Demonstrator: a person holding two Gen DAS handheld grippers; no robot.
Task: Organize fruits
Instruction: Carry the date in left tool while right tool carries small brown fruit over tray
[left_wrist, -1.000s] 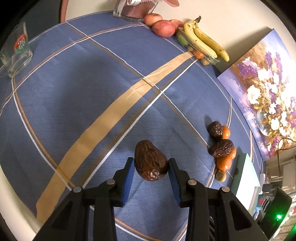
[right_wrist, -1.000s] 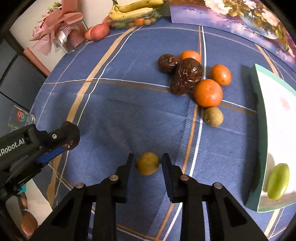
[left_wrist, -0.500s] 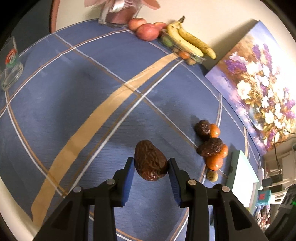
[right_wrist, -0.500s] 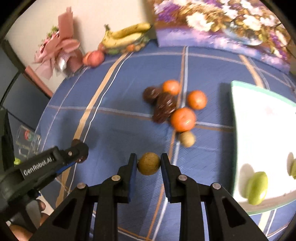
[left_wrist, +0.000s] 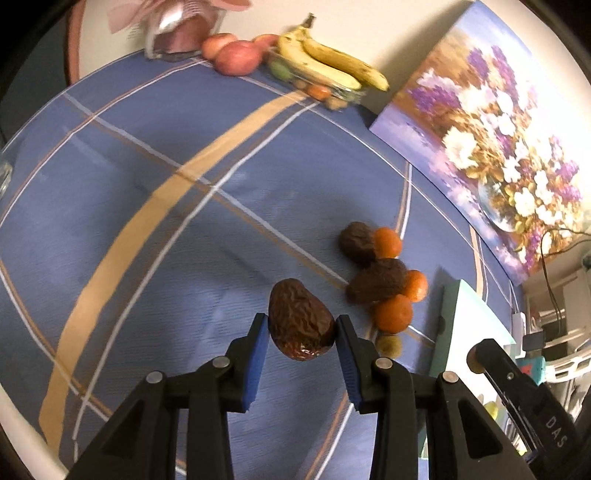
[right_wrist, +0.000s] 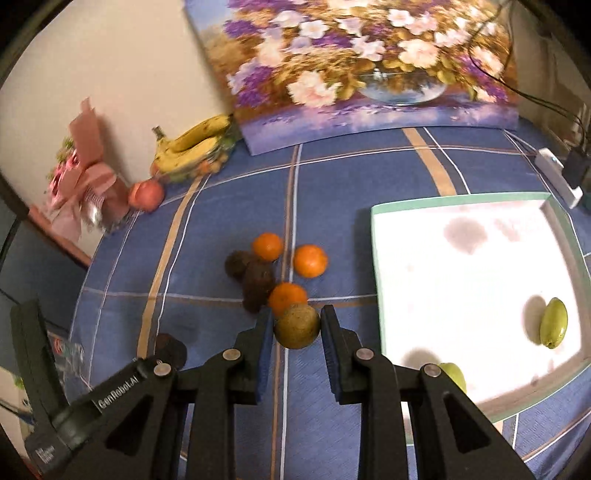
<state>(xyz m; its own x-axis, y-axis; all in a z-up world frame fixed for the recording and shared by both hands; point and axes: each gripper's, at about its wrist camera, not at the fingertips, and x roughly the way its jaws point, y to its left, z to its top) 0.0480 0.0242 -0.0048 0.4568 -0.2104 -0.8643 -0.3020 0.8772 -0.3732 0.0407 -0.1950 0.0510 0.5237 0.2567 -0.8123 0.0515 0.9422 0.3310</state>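
My left gripper (left_wrist: 300, 332) is shut on a wrinkled dark brown fruit (left_wrist: 299, 323), held above the blue cloth. My right gripper (right_wrist: 297, 326) is shut on a small round olive-brown fruit (right_wrist: 296, 326), lifted over the cloth. A cluster of three oranges (right_wrist: 287, 297) and two dark wrinkled fruits (right_wrist: 258, 282) lies on the cloth just beyond; it also shows in the left wrist view (left_wrist: 380, 284), with a small brownish fruit (left_wrist: 388, 345) at its near end. A white tray with a green rim (right_wrist: 376, 266) to the right holds two green fruits (right_wrist: 553, 328).
Bananas on a fruit dish (right_wrist: 195, 142), red apples (right_wrist: 146, 194) and a pink gift bouquet (right_wrist: 83, 184) stand at the far edge by the wall. A flower painting (right_wrist: 369, 62) leans on the wall. A glass (left_wrist: 3, 175) is at the far left.
Both grippers have lifted and swung toward the tray with their fruits still held. The right gripper's round fruit has come up off the cloth.
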